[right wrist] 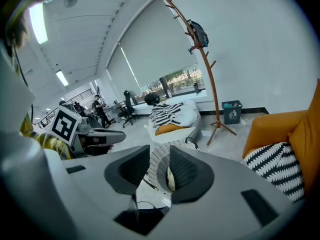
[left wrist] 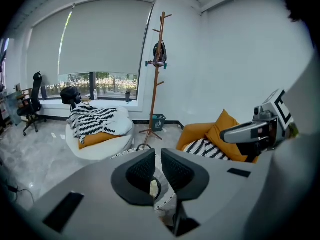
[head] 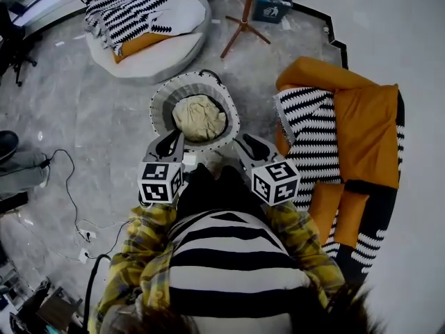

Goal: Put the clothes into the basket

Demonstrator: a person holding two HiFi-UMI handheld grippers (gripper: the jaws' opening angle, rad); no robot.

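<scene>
A grey floor (head: 104, 131) is spreading under an orange lounger (head: 365, 134) at right and a round white cushion (head: 156, 54), which the top edge is cutting off. Between them, the striped basket (head: 158, 113) is holding a cream garment (head: 199, 117), its near rim hidden behind the tools. The left hand-held gripper (head: 169, 143) is hovering with jaws closed on nothing; the right hand-held gripper (head: 252, 145) is standing partly open, empty.
</scene>
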